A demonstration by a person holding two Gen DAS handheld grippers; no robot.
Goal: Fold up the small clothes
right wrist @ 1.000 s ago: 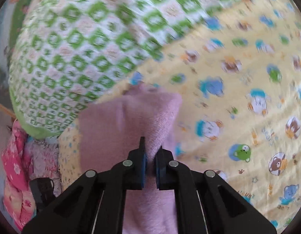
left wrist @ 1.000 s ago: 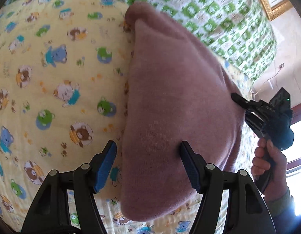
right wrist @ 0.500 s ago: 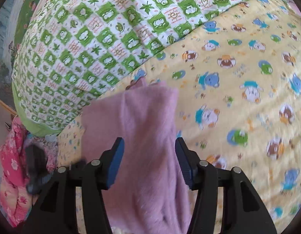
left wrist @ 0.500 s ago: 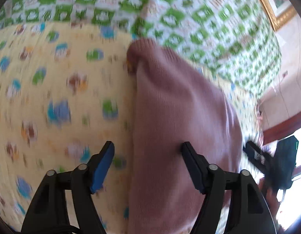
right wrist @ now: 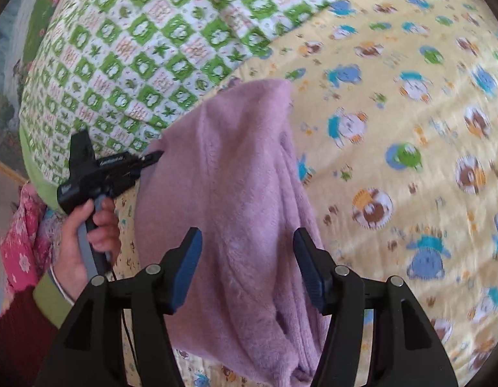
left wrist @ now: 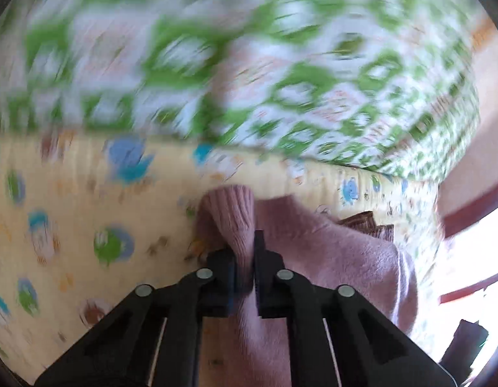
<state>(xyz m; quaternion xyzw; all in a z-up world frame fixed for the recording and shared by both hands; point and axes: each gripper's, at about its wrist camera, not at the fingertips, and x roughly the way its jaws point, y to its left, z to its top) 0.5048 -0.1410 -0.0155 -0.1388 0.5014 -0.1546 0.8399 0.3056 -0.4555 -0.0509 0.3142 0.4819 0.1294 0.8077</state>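
1. The pink sweater (right wrist: 236, 193) is laid folded on the yellow bed sheet (right wrist: 410, 129).
2. Its cuff (left wrist: 229, 213) is pinched tight by the left gripper (left wrist: 244, 274).
3. The right gripper (right wrist: 247, 267) is closing, not touching the sweater.
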